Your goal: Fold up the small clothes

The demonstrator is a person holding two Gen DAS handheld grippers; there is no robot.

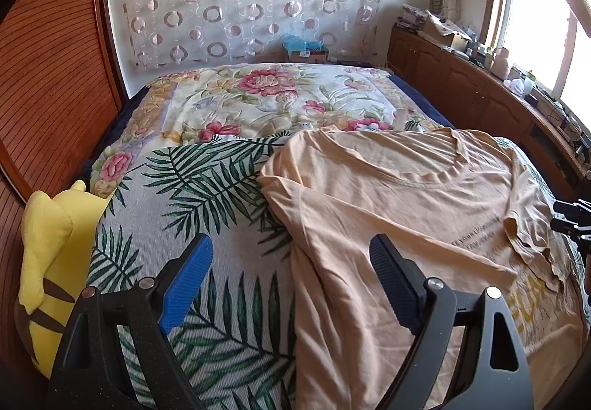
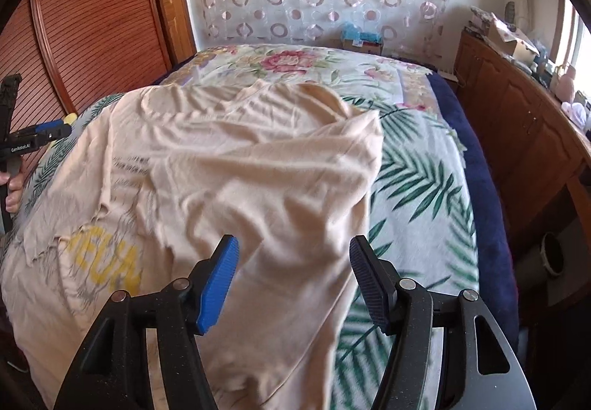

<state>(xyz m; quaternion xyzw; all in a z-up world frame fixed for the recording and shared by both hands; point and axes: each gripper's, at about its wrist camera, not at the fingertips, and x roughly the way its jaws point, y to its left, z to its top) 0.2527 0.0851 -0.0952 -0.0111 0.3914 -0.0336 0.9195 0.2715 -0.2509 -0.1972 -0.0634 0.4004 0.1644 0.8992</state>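
A pale peach T-shirt [image 1: 399, 210] lies spread and partly folded over on the palm-leaf bedcover; it also shows in the right wrist view [image 2: 236, 166], with yellow lettering near its lower left. My left gripper [image 1: 291, 262] is open and empty, hovering over the shirt's left edge. My right gripper [image 2: 293, 266] is open and empty, above the shirt's right side near its folded-over edge. The left gripper shows at the far left of the right wrist view [image 2: 40, 133]. The right gripper shows at the right edge of the left wrist view [image 1: 570, 216].
A yellow plush toy [image 1: 48, 262] sits at the bed's left edge by the wooden slatted wardrobe [image 1: 51, 59]. A floral quilt [image 1: 266, 96] covers the far half of the bed. A cluttered wooden cabinet [image 2: 524, 122] runs along the right wall under the window.
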